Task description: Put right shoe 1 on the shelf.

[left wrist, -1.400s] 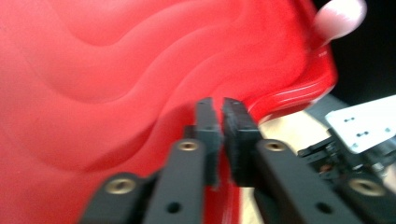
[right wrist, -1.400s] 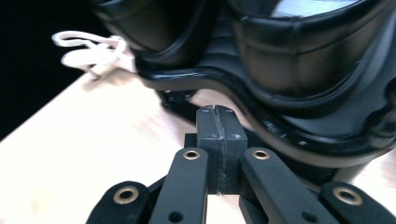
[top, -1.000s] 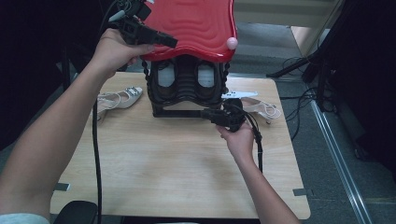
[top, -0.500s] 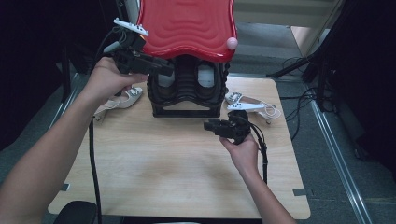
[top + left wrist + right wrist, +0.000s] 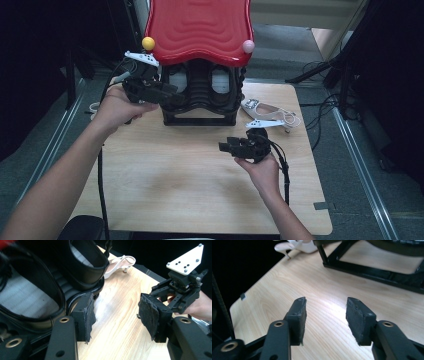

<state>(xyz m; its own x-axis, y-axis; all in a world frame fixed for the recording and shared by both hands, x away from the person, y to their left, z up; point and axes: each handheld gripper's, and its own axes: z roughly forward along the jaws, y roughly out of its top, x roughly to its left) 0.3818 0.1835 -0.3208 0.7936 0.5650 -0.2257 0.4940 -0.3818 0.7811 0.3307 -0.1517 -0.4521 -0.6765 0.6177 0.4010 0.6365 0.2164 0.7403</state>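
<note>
A black shoe rack [image 5: 200, 112] with a wavy red top [image 5: 200, 27] stands at the back of the wooden table [image 5: 175, 185]. Black shoes [image 5: 85, 265] sit in it. My left gripper [image 5: 174, 99] is open at the rack's left front corner, and its jaws [image 5: 116, 312] frame bare wood beside a black shoe. Open too, my right gripper [image 5: 226, 146] hovers over the table in front of the rack's right side, pointing left, its jaws [image 5: 325, 312] over bare wood. It also appears in the left gripper view [image 5: 180, 290].
A white sandal [image 5: 264, 107] lies right of the rack. Another white sandal [image 5: 297, 245] lies at the rack's left. A yellow ball [image 5: 148, 43] and a pink ball [image 5: 248, 46] sit on the red top's front corners. Cables and dark stands surround the table.
My left gripper has come down from the red top to the rack's left front corner, uncovering the yellow ball. My right gripper has drawn back from the rack toward the person.
</note>
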